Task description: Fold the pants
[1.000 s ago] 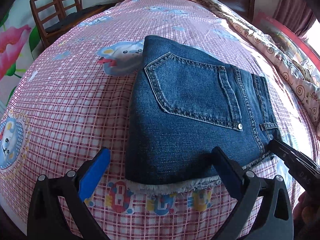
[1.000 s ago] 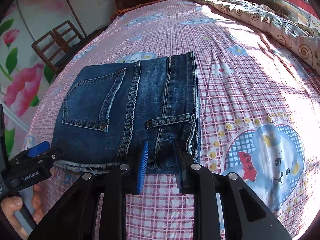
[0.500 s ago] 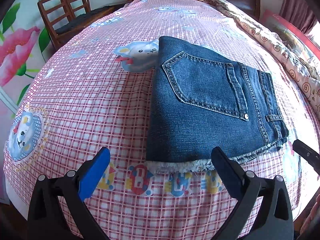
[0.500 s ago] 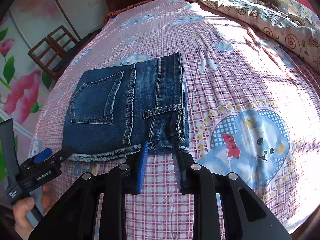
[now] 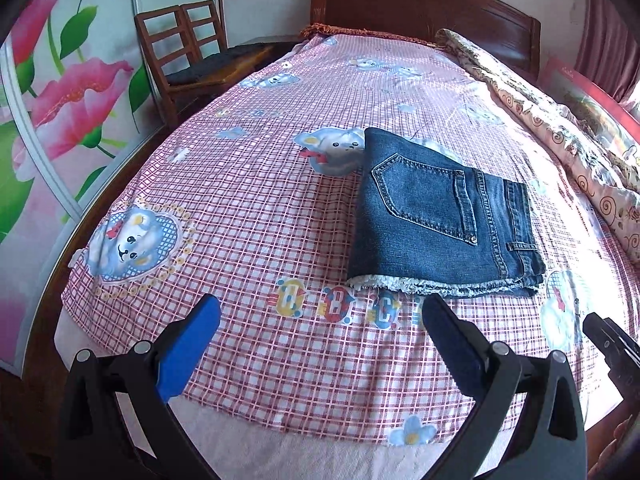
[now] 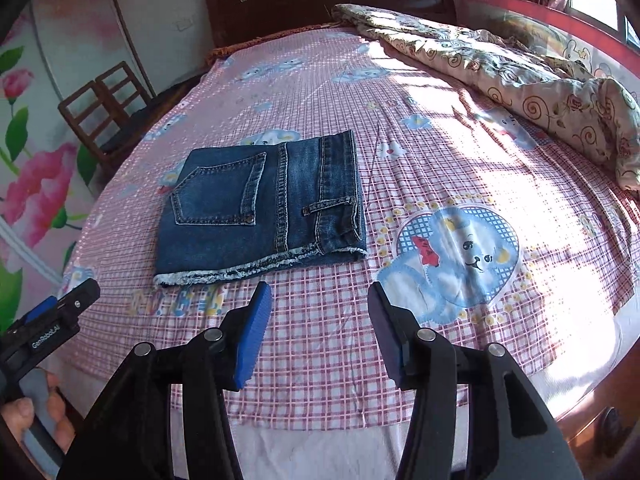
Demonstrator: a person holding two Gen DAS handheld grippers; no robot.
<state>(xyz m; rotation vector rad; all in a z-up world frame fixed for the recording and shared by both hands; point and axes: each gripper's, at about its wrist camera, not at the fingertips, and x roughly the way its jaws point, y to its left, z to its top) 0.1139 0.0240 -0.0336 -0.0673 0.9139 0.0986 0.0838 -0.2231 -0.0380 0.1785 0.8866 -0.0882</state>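
- Where the pink checked bedsheet [image 5: 248, 216] covers the bed, the folded denim pants [image 5: 440, 216] lie flat as a compact rectangle, back pocket up, frayed hem toward the cameras; in the left wrist view they sit at about 2 o'clock from the picture's middle, in the right wrist view at about 10 o'clock.
- Left gripper [image 5: 320, 320]: jaws spread wide, nothing between them, blue pads clear of the cloth; the pants lie beyond its right finger, apart from it.
- Right gripper [image 6: 320, 312]: jaws opening, nothing between them, only sheet showing in the gap; the frayed hem lies just beyond its left finger, not touching.
- Hand [image 6: 36, 420]: fingers wrapped round the left gripper's handle, at 8 o'clock in the right wrist view.
- Floral quilt [image 6: 520, 64]: bunched along the far side of the bed, at 2 o'clock, well apart from the pants.
- Wooden headboard [image 5: 420, 4]: at 12 o'clock.
- Wooden chairs [image 5: 188, 48]: beside the bed, at 10 o'clock.
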